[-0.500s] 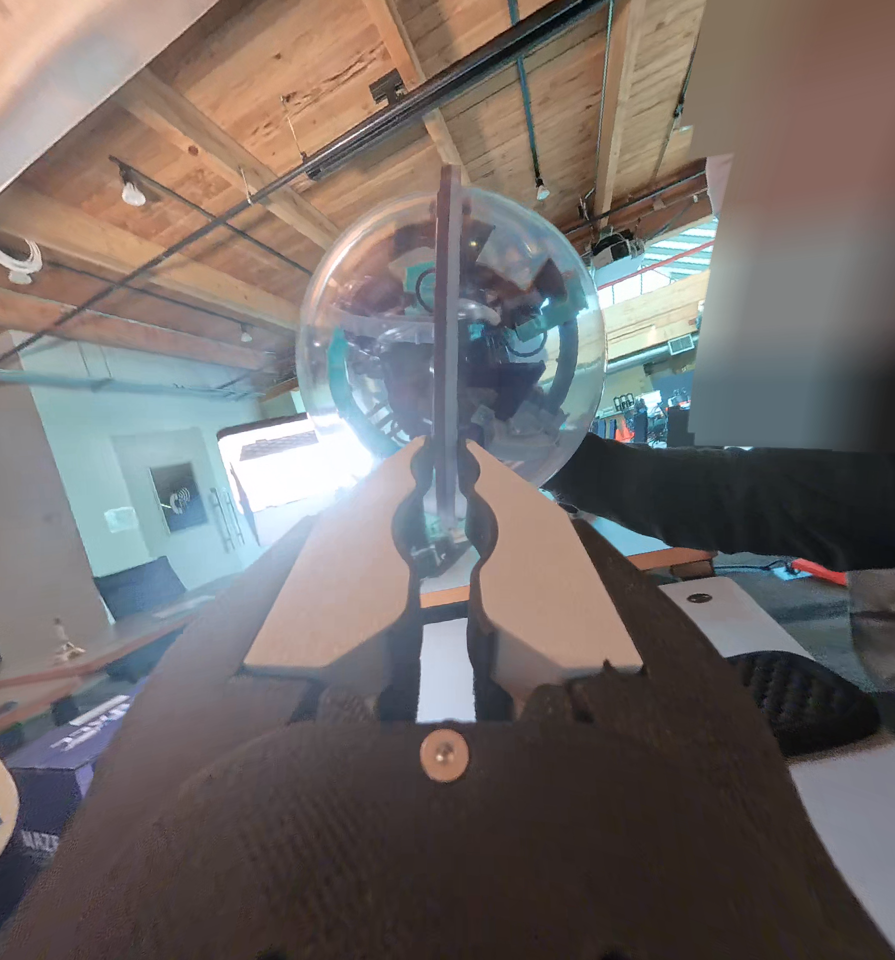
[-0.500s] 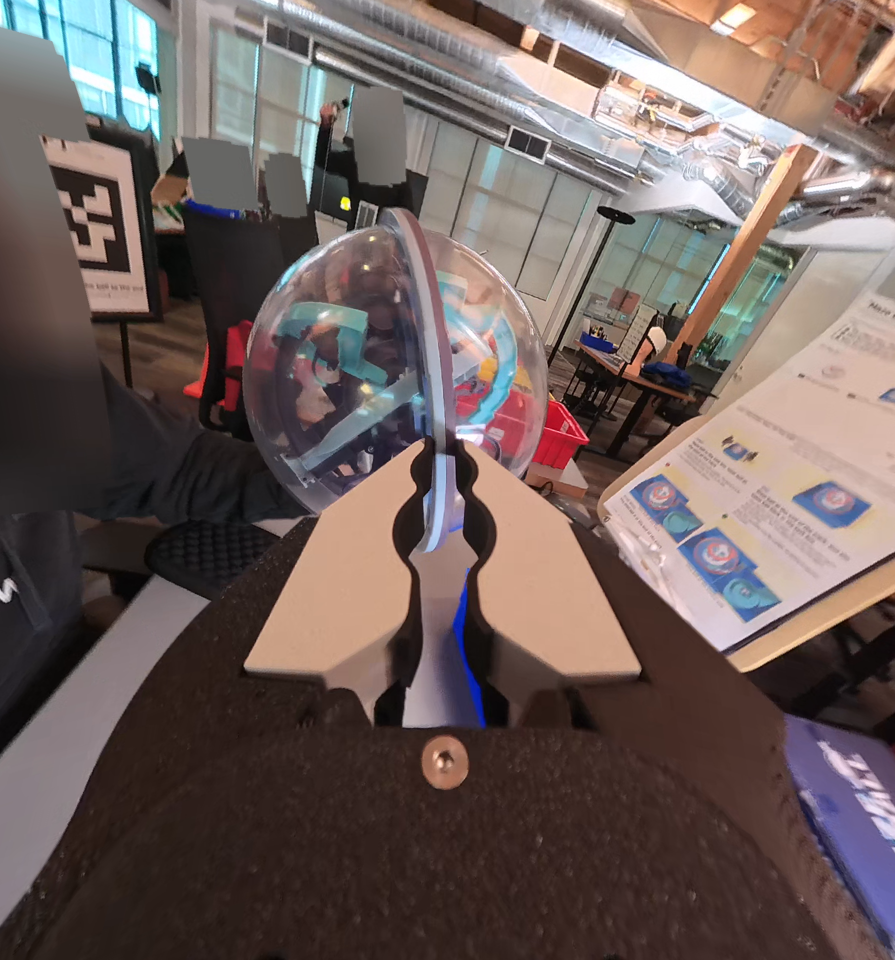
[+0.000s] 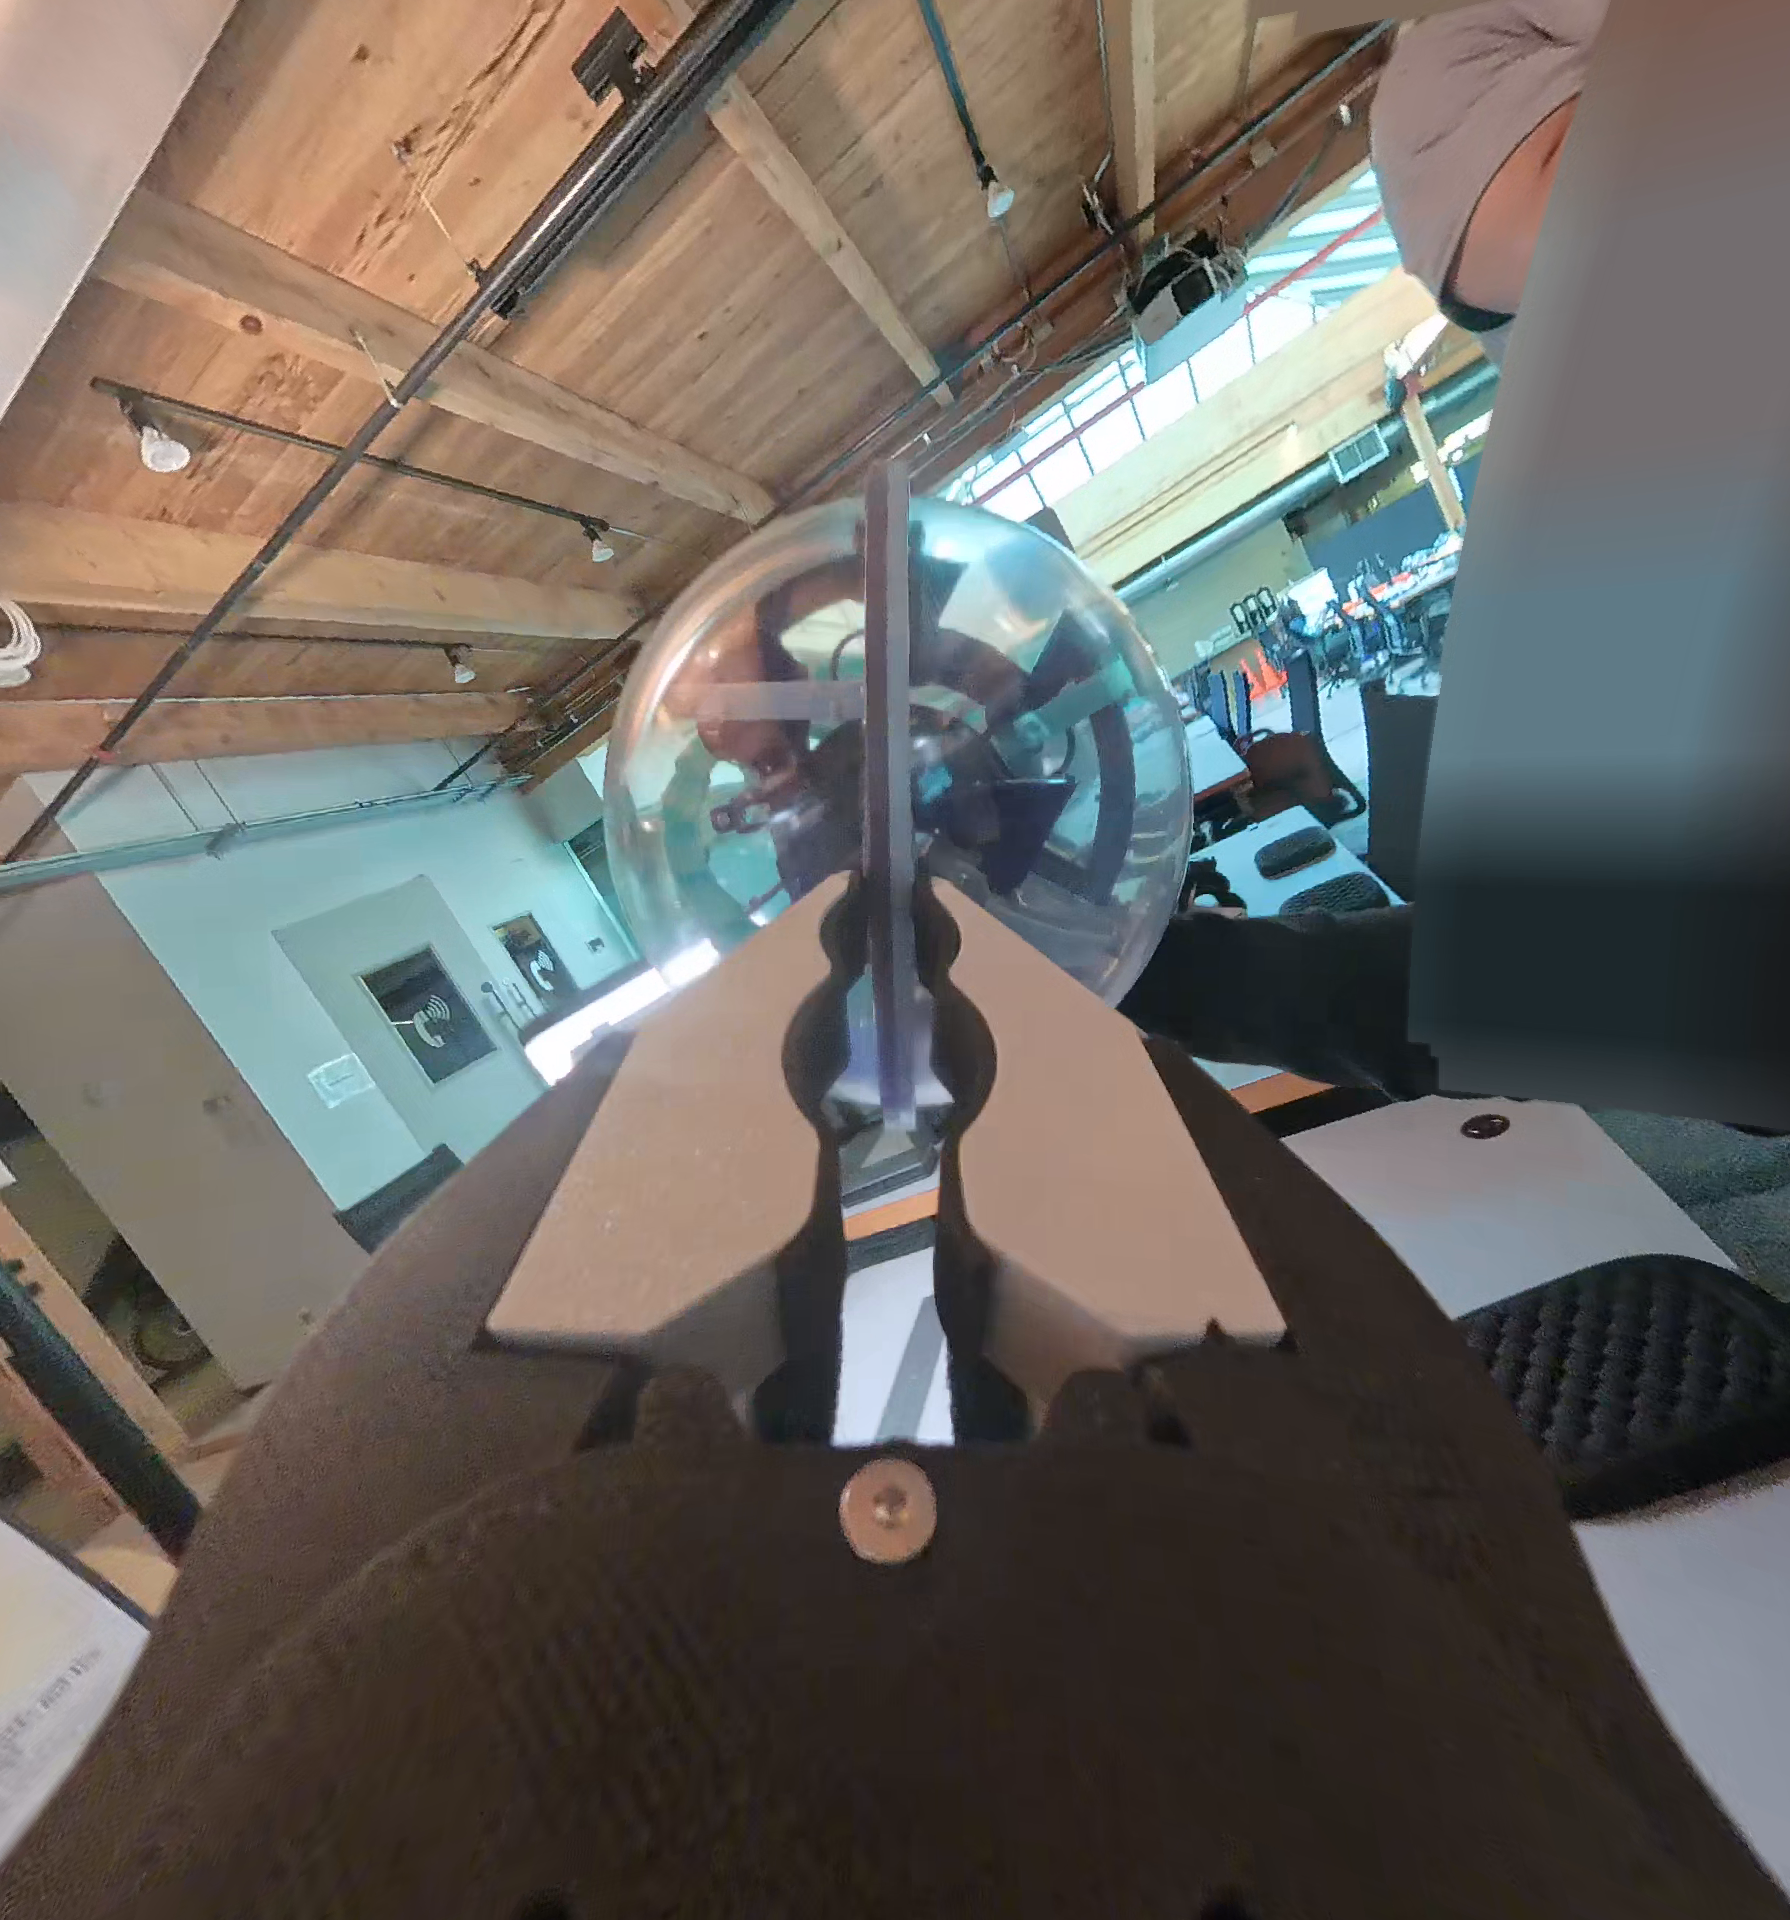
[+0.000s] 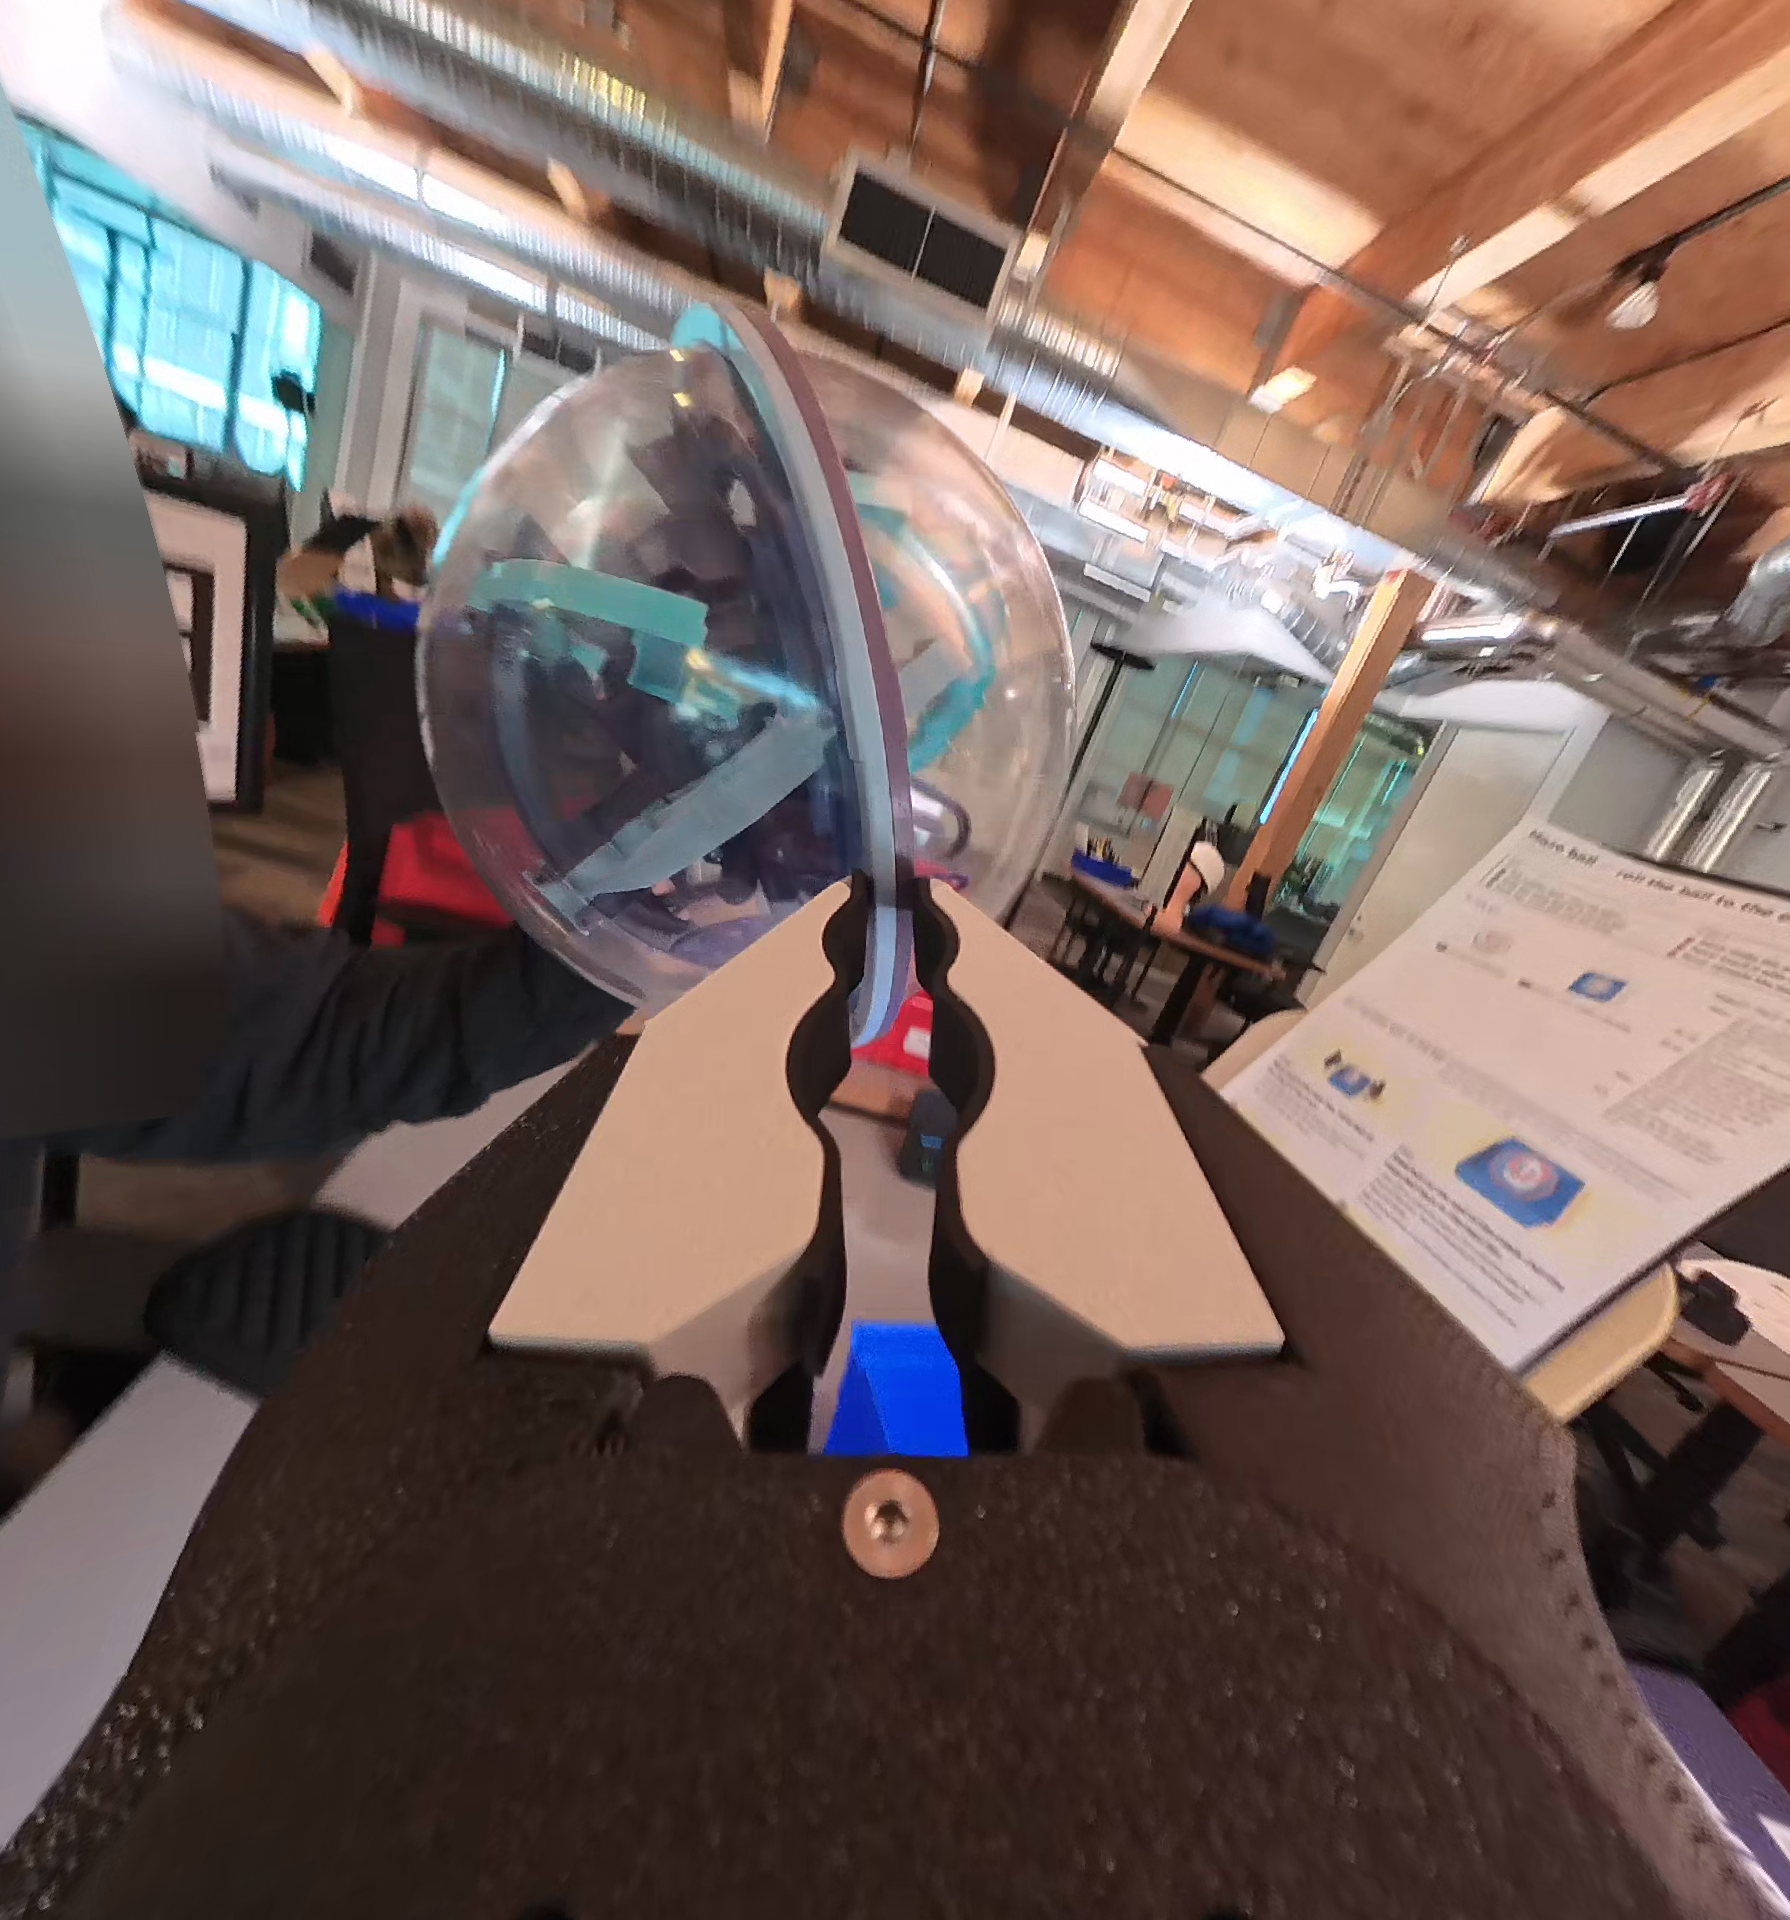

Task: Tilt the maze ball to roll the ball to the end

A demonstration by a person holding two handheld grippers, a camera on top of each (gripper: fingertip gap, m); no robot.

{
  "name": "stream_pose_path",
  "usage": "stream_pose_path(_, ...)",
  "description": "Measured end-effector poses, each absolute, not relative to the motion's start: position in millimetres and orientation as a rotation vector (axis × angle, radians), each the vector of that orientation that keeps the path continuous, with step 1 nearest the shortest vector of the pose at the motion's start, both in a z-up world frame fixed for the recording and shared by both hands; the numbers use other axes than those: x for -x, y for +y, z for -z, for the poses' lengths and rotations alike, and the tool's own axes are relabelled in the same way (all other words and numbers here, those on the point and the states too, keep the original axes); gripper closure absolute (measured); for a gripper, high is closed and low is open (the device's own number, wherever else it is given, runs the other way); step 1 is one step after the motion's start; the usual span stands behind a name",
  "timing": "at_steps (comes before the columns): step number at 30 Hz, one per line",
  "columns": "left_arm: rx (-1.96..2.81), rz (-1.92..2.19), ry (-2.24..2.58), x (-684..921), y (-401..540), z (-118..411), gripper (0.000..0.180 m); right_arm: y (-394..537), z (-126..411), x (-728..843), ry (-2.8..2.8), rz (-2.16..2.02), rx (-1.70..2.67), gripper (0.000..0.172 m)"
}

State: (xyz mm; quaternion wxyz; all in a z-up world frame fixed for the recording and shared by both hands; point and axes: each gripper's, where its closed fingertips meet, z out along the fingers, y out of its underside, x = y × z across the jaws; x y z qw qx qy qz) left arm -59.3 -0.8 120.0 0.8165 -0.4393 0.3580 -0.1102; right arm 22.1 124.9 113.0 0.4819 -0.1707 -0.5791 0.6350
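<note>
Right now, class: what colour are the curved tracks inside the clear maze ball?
Teal tracks, seen best in the right wrist view.

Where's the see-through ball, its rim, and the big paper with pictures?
maze ball (image 4: 600, 665), right wrist view, clear shell.
rim (image 3: 886, 675), left wrist view, flat outer edge.
instruction sheet (image 4: 1556, 1081), right wrist view, middle of page.

My left gripper (image 3: 889, 914) points up and forward, its two pale fingers (image 3: 704, 1091) drawn almost together at twelve o'clock and pinching the thin flange of the maze ball (image 3: 896, 748). My right gripper (image 4: 886, 914) sits the same way, fingertips (image 4: 1067, 1091) nipped on that rim from the opposite side. In the left wrist view, a dark sleeve (image 3: 1275, 977) reaches in from three o'clock; in the right wrist view, it (image 4: 351, 1029) comes in from nine o'clock.
</note>
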Motion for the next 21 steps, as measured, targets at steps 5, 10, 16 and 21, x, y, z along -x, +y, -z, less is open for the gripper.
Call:
stream_pose_path(5,0.929,0.163,0.85,32.7,-15.1,-176.7,0.174,120.9,-135.3,-22.8,-1.341,-1.668,0.396,0.165)
stream_pose_path(10,0.893,0.097,0.933,6.0,-31.8,-203.4,0.174,110.5,-153.0,-27.2,-1.349,-1.653,0.341,0.166)
stream_pose_path(16,0.855,0.129,0.899,3.3,-45.5,-210.8,0.174,96.5,-166.3,-38.4,-1.381,-1.61,0.313,0.166)
stream_pose_path(21,0.823,0.196,0.835,13.5,-43.6,-204.5,0.174,93.4,-177.5,-49.8,-1.376,-1.571,0.321,0.166)
